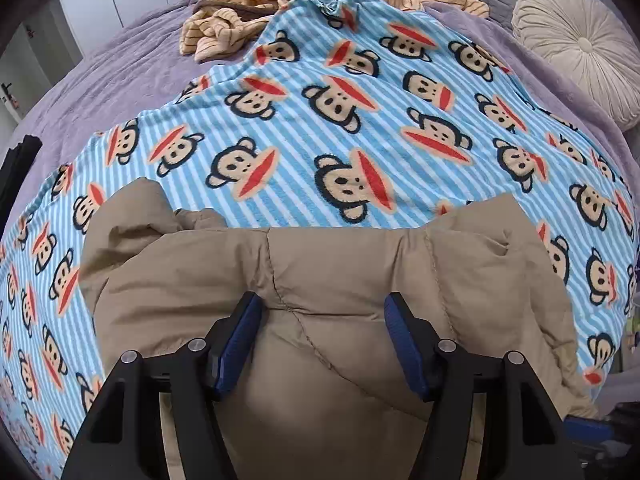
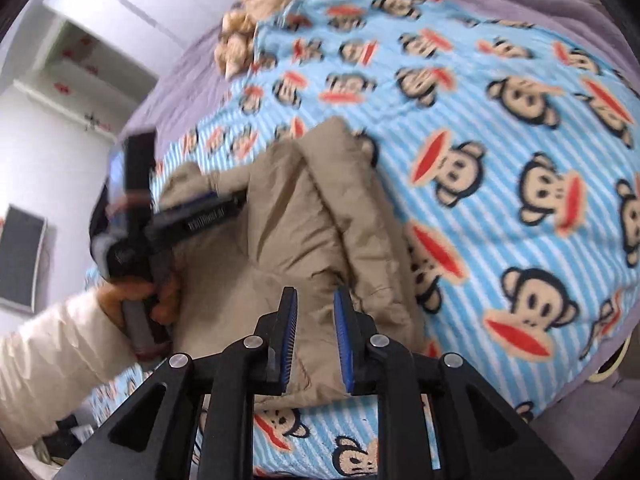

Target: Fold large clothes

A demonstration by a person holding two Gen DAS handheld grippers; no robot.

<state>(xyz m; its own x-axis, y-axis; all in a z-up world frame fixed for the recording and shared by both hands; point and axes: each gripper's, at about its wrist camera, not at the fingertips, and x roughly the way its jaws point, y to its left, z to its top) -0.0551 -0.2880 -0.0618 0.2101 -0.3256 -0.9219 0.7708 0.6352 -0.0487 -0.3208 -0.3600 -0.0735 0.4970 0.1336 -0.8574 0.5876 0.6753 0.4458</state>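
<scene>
A tan padded jacket (image 1: 328, 280) lies bunched on a blue striped monkey-print blanket (image 1: 340, 128) on the bed. My left gripper (image 1: 323, 312) is open, its jaws wide apart just over the jacket's quilted surface. The jacket also shows in the right wrist view (image 2: 296, 232), folded into a thick pile. My right gripper (image 2: 315, 312) is open with a narrow gap, above the jacket's near edge. The left gripper (image 2: 224, 204) appears in the right wrist view, resting on the jacket's left side, held by a hand in a white sleeve (image 2: 60, 360).
A beige striped garment (image 1: 248, 16) is heaped at the blanket's far end. A round cream cushion (image 1: 580, 44) sits at the far right. A purple bedspread (image 1: 104, 80) lies beneath. White wardrobes (image 2: 80, 40) stand to the left.
</scene>
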